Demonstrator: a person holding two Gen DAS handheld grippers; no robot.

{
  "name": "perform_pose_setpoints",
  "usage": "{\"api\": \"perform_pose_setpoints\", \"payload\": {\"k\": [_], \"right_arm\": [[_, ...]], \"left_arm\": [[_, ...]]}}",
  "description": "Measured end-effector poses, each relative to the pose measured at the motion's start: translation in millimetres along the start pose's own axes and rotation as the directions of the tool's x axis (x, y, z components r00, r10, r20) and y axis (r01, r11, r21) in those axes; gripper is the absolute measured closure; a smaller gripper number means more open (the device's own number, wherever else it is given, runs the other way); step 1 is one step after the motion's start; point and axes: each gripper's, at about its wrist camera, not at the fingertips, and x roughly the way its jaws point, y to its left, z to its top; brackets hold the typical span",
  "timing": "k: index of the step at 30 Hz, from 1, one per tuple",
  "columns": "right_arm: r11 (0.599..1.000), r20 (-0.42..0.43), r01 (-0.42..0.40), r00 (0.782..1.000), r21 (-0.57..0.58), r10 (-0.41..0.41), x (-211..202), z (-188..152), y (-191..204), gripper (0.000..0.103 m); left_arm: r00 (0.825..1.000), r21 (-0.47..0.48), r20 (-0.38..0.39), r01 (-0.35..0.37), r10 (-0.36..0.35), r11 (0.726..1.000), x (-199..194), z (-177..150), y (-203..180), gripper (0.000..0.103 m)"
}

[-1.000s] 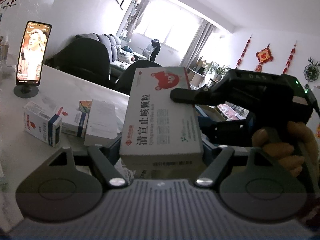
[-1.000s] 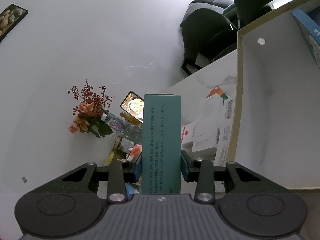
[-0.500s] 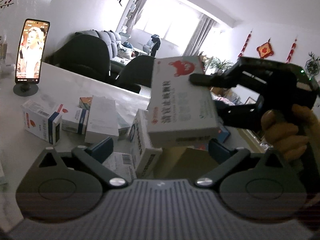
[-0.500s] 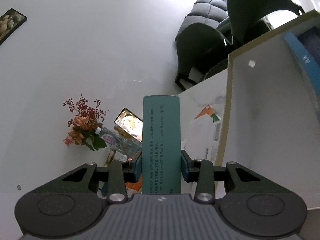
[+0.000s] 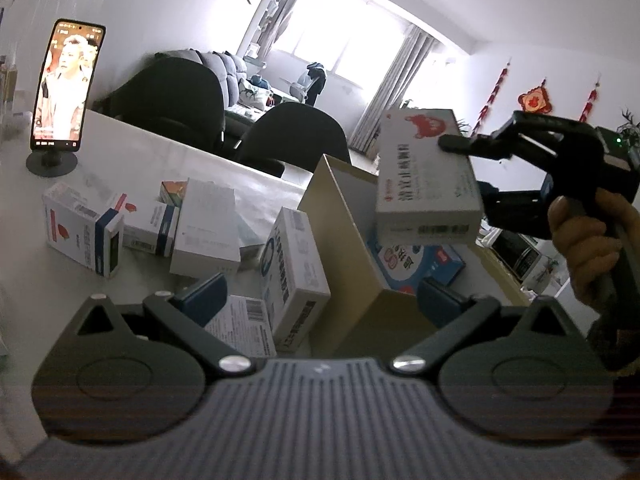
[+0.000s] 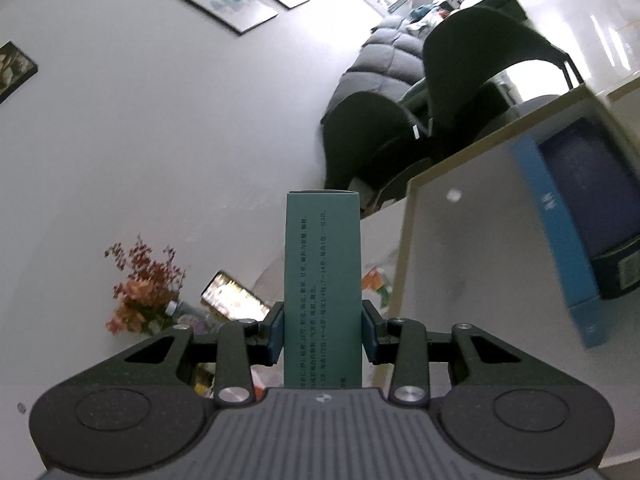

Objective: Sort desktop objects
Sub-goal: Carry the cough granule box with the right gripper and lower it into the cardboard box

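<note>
The left tongs point(image 5: 320, 294) are spread wide and hold nothing; their two blue pads point(image 5: 206, 294) stand far apart over the table point(image 5: 120, 156). Between the pads and just ahead of them stands a white and blue box point(image 5: 296, 276), tilted, which leans against the outer wall of an open cardboard box point(image 5: 340, 232). Inside this cardboard box, ahead and to the right of the left tongs, lies a blue box point(image 5: 420, 264) with a round print. Above it the right tongs point(image 5: 464, 168) pinch a white medicine box point(image 5: 426, 180) with a red bear on its top; in the right wrist view the same box shows its teal side point(image 6: 323, 288), pressed between the two pads of the right tongs point(image 6: 323, 334) and pointing straight forward. The person's hand point(image 5: 580, 240) grips the handle of the right tongs. To the right of the teal side one sees the pale inner wall of the cardboard box point(image 6: 472, 264) and the blue box point(image 6: 560, 232) lying in it. Ahead and to the left of the left tongs several other medicine boxes point(image 5: 204, 232) lie close together on the table, some touching. Farther left a phone point(image 5: 66, 84) stands upright on a round stand with its screen lit. Far ahead of the left tongs, behind the table, are dark chairs point(image 5: 176, 104).
</note>
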Motion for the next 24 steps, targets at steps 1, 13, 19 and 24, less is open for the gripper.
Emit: {"api": "perform_pose_setpoints", "payload": {"k": [1, 13, 19, 24], "right_arm": [[1.000, 0.005, 0.008, 1.000, 0.000, -0.008, -1, 2, -2, 0.062], [0.985, 0.022, 0.171, 0.985, -0.037, -0.170, 8, 22, -21, 0.062], [0.950, 0.010, 0.296, 0.955, -0.101, -0.296, 27, 27, -28, 0.062], [0.918, 0.004, 0.370, 0.928, -0.145, -0.374, 43, 31, -34, 0.062]], "left_arm": [[1.000, -0.002, -0.001, 0.000, 0.000, 1.000, 1, 0, 1, 0.000], [1.000, -0.021, -0.014, -0.017, 0.016, 1.000, 5, 0, 7, 0.000], [1.000, -0.025, -0.020, -0.023, 0.023, 0.999, 7, 0, 9, 0.000], [0.999, -0.033, -0.026, -0.034, 0.033, 0.999, 9, 0, 12, 0.000]]}}
